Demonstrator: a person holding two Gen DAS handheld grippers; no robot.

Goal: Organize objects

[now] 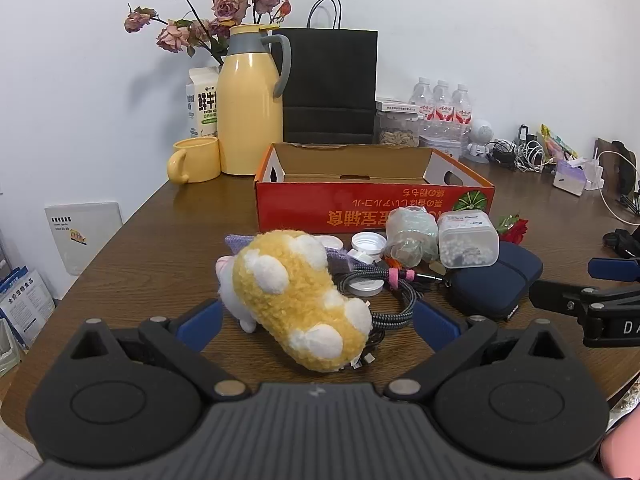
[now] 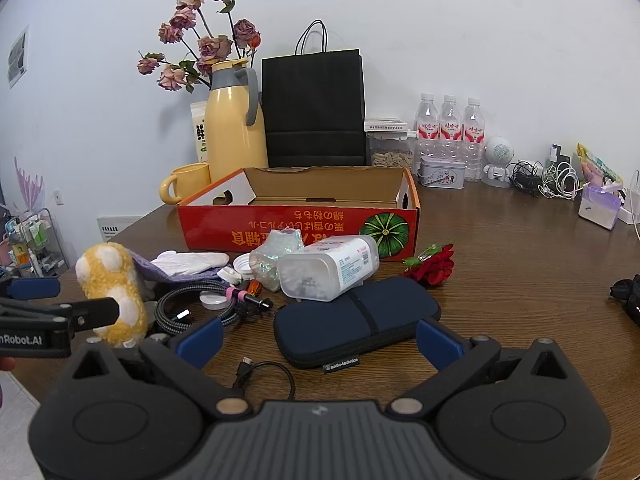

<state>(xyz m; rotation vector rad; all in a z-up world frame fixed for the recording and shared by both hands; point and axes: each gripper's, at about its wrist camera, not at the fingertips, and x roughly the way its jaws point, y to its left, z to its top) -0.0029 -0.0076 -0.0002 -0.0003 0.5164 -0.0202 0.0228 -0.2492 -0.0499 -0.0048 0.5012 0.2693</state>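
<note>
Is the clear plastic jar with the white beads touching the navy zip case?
Touching. In the right wrist view the plastic jar lies on its side with its lower edge resting on the top of the navy case, no gap between them.

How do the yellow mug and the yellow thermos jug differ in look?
The yellow mug is short, open at the top and all yellow; the yellow thermos jug beside it is tall and closed. The mug's handle is yellow, the jug's grey. Both stand upright behind the red box.

You see a yellow plush toy (image 1: 298, 300) with white spots at centre frame, beside a navy pouch (image 2: 356, 320). Behind them the red box (image 1: 374, 204) carries orange lettering and a green pumpkin print
</note>
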